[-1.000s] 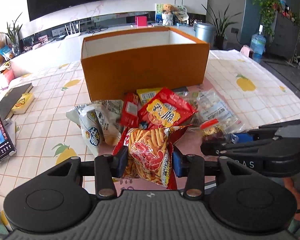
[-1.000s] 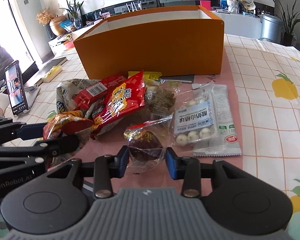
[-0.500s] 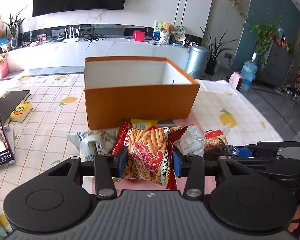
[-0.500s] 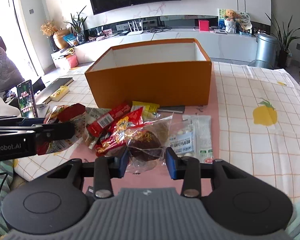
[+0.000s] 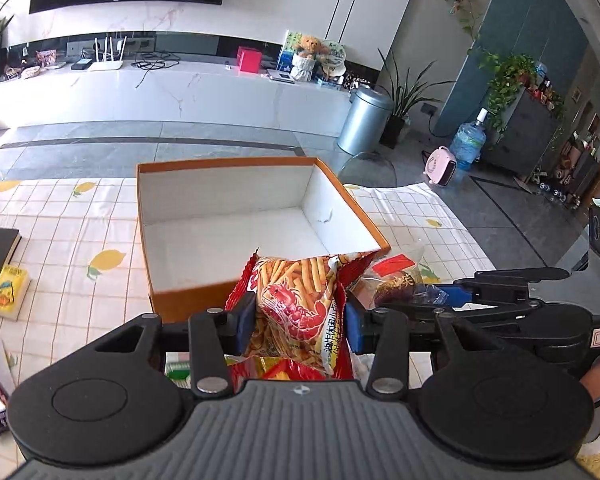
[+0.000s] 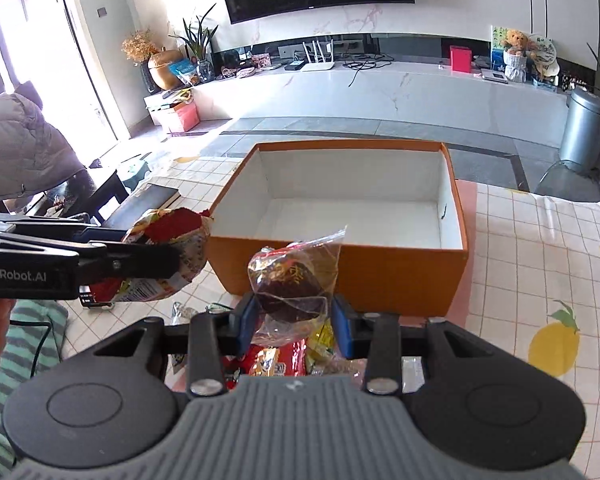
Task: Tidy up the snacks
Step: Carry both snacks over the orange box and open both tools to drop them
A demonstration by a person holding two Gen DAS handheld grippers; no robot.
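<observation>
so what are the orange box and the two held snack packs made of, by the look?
Orange box: likely paperboard, matte, white inside, crisp folded corners. Shrimp-stick bag in the left tongs: glossy printed film, probably plastic, crinkled. Clear wrapper in the right tongs: thin transparent film, dark contents visible.

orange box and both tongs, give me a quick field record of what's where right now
box: orange box, white inside, nothing in it
left tongs: left tongs shut on shrimp stick bag, held up at the box's near wall
right tongs: right tongs shut on clear packet with a dark round snack, in front of the near wall
leftover snacks: red packets on the table below the right tongs
table: lemon-print cloth
task state: nothing in the box yet
</observation>
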